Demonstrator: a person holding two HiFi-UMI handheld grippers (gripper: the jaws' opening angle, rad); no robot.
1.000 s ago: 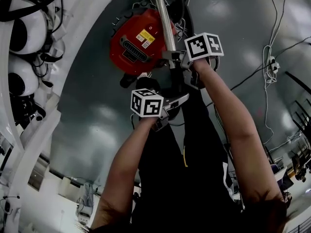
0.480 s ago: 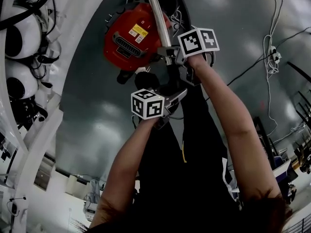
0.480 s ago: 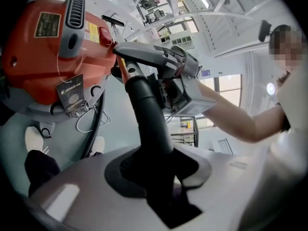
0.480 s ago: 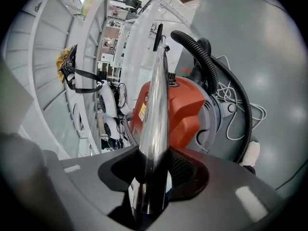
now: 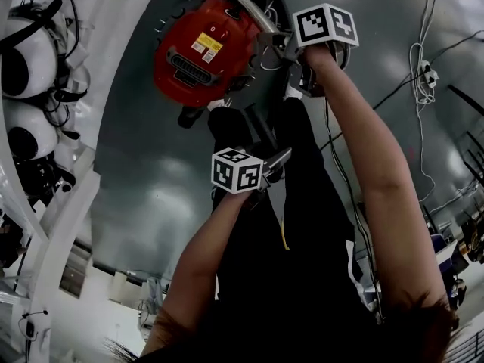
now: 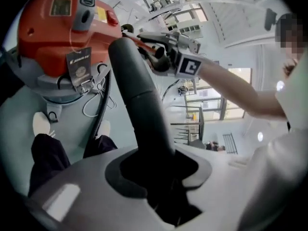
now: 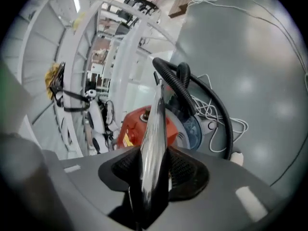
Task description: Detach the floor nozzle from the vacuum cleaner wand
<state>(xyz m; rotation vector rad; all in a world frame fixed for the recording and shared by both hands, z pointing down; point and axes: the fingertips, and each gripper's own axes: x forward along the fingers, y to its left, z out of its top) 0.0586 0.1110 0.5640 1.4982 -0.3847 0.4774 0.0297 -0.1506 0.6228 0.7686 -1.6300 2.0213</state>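
The wand (image 7: 155, 114) lies, apparently clamped, between jaws of right hand-held gripper (image 7: 152, 165).

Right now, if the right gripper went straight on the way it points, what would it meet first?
The right gripper, shut on the chrome wand, aims at the red vacuum body; probably that first, though depth is unclear.

A glossy grey floor (image 5: 144, 172) carries a thin white cable (image 5: 417, 59) that runs to a power strip (image 5: 427, 82) near its right edge. Along its left edge a curved white frame (image 5: 113, 36) stands beside white round-shelled machines (image 5: 23, 59) hung with black cables.
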